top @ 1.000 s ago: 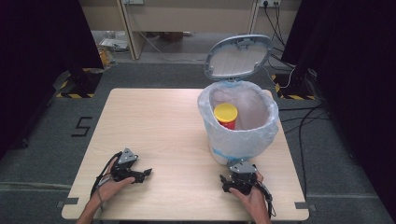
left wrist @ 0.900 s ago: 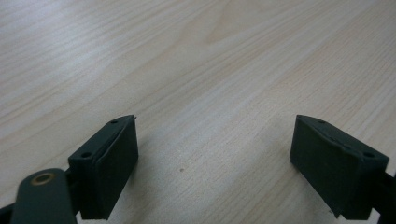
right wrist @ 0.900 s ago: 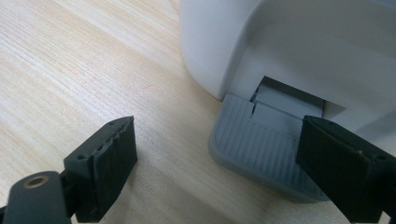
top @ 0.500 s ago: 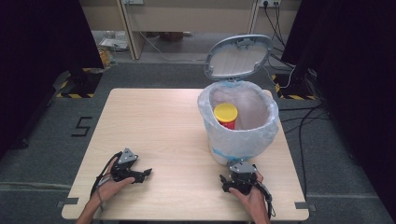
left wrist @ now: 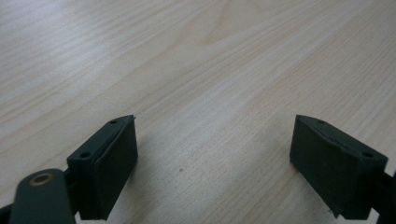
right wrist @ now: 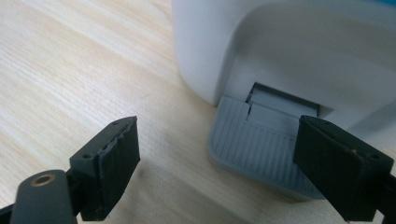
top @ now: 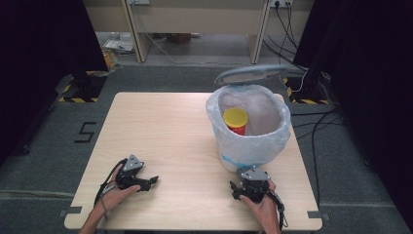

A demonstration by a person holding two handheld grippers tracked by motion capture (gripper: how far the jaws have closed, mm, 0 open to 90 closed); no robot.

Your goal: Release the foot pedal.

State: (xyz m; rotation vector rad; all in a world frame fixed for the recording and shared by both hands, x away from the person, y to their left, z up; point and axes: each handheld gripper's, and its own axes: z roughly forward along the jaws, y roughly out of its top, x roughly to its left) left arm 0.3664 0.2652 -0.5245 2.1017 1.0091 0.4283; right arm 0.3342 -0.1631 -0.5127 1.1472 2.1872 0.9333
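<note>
A white pedal bin (top: 251,146) with a clear plastic liner stands on the right part of the wooden table (top: 165,126). A red can with a yellow lid (top: 235,119) sits inside it. The grey bin lid (top: 253,74) hangs low over the back rim. My right gripper (top: 246,183) rests open on the table just in front of the bin. In the right gripper view the grey ribbed pedal (right wrist: 261,140) lies ahead between the spread jaws of that gripper (right wrist: 217,140), below the bin's white wall (right wrist: 289,51). My left gripper (top: 150,181) (left wrist: 215,140) lies open on bare wood at the front left.
The table's front edge runs just behind both hands. Cables (top: 316,122) trail on the grey floor to the right of the table. A wooden desk frame (top: 195,19) stands beyond the far edge. A floor marking "5" (top: 85,131) sits to the left.
The bin lid has dropped from standing upright to lying nearly level over the back rim. Both grippers stay where they were.
</note>
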